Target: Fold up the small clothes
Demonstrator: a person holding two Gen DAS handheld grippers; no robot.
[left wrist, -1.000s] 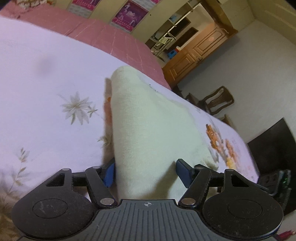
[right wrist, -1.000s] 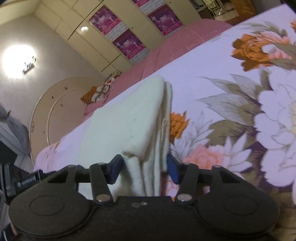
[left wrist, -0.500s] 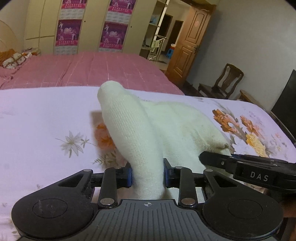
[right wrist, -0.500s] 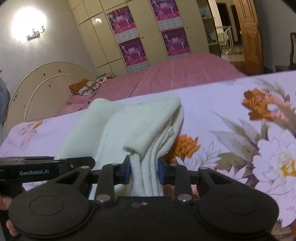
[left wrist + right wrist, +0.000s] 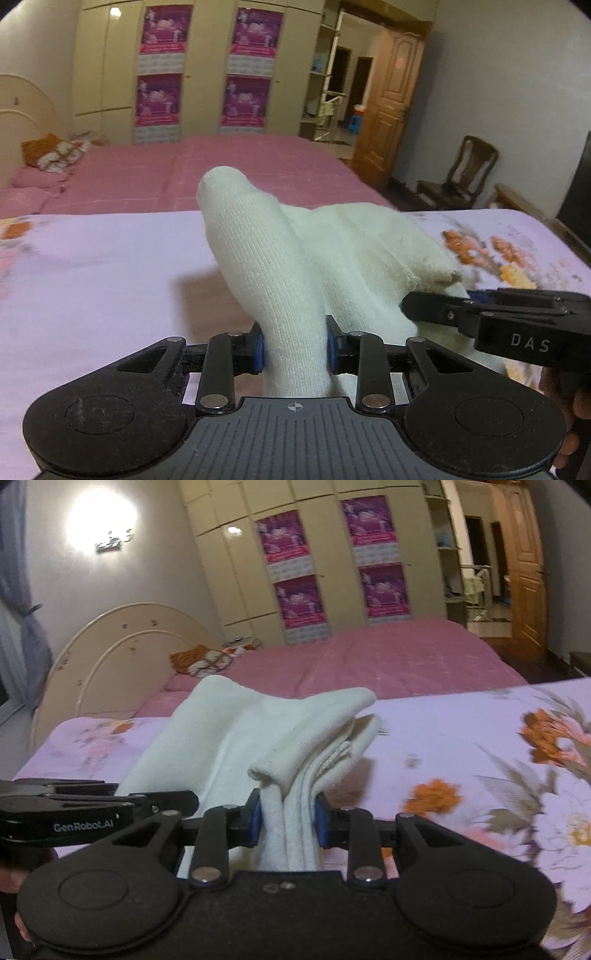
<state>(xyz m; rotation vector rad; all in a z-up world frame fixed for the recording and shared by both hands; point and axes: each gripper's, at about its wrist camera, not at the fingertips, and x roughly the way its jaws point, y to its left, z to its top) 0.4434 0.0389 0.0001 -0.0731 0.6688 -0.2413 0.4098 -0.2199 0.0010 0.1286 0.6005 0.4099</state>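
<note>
One white knit garment (image 5: 332, 258) hangs lifted over the flowery bed sheet (image 5: 92, 266). Two claws pinch it: the left claw (image 5: 294, 349) squeezes one bunched end, the right claw (image 5: 288, 821) squeezes the other.

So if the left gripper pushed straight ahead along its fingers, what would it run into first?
The left gripper is already shut on the cream knit garment, so that bunched cloth comes first; beyond it probably the floral sheet, though depth is unclear.
</note>
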